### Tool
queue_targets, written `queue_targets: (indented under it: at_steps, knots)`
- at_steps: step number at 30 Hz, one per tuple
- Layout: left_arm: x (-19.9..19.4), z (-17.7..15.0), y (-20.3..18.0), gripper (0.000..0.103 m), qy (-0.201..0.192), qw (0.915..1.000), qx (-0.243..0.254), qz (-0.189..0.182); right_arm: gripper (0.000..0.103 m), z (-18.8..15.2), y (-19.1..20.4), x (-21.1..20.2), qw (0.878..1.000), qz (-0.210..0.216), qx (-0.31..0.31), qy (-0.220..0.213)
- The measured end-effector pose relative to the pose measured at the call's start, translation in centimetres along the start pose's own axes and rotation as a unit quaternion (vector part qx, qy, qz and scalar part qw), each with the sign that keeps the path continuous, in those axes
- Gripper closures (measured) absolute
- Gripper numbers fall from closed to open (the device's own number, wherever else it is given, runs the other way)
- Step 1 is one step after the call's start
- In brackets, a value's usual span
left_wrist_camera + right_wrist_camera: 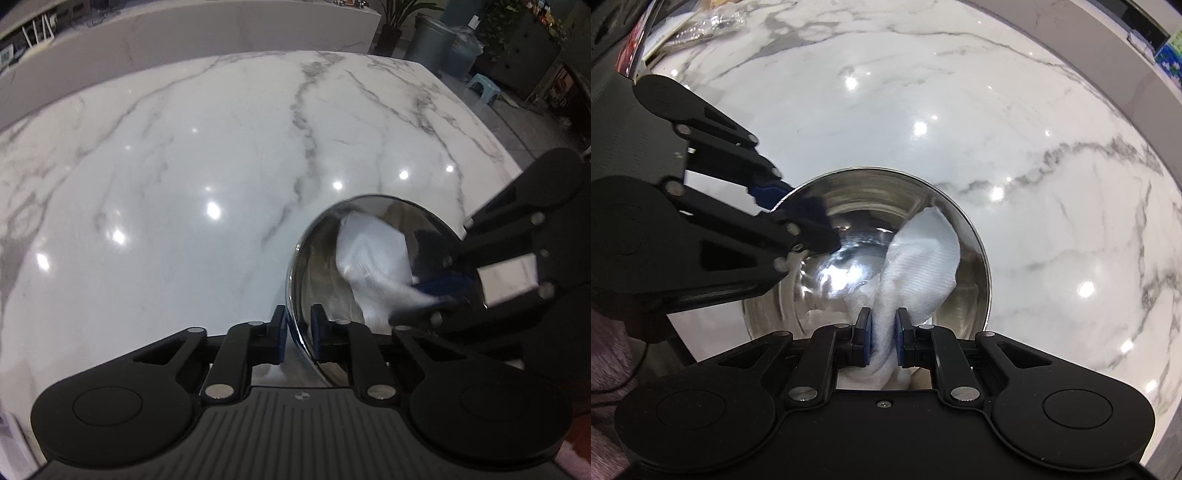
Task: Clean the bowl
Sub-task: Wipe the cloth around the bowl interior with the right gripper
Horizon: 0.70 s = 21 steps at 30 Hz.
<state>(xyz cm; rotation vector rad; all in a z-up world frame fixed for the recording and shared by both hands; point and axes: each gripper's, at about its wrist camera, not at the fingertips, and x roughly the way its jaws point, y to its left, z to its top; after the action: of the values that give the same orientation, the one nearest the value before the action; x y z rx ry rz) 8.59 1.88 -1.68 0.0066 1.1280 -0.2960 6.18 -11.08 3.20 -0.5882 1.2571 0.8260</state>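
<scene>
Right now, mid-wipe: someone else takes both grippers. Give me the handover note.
Left gripper: shut on the rim of the steel bowl, steadying it on the marble counter.
Right gripper: shut on a white cloth, whose free end lies against the bowl's inner wall.
Done: bowl pinned, cloth inside and in contact with the wall.
Left: how much of the wall is already wiped cannot be told from these views; probably work the cloth round the rest of the wall and bottom, then lift it out and let go of the rim. Keep the left grip firm while wiping.
</scene>
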Motion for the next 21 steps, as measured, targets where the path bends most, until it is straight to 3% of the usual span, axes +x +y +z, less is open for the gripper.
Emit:
queue_targets:
  at_steps: [4, 7, 11, 15, 17, 19, 21]
  knots:
    - [0.2, 0.3, -0.1, 0.093, -0.003, 1.0000, -0.002, 0.000, 0.092, 1.1, -0.5, 1.2, 0.998, 0.053, 0.017, -0.008]
    - [0.2, 0.2, -0.3, 0.093, -0.005, 1.0000, 0.004, 0.004, 0.092, 1.1, 0.1, 1.2, 0.998, 0.056, 0.005, -0.004]
    - [0.2, 0.3, -0.2, 0.093, -0.004, 1.0000, 0.006, 0.004, 0.093, 1.0, 0.6, 1.0, 0.999, 0.022, -0.022, 0.019]
    - [0.2, 0.2, -0.3, 0.093, 0.001, 1.0000, 0.009, -0.001, 0.093, 0.7, 1.5, 0.7, 0.994, -0.073, -0.078, 0.023]
    - [0.2, -0.1, -0.3, 0.092, 0.011, 0.9999, 0.011, -0.007, 0.093, 0.6, 1.7, 0.7, 0.993, -0.087, -0.081, 0.019]
    - [0.2, -0.3, -0.4, 0.088, 0.020, 0.9996, 0.013, -0.014, 0.093, 0.5, 1.8, 0.7, 0.993, -0.088, -0.080, 0.016]
    - [0.2, -0.5, -0.4, 0.074, 0.029, 0.9993, 0.015, -0.021, 0.093, 0.4, 1.8, 0.5, 0.993, -0.086, -0.077, 0.015]
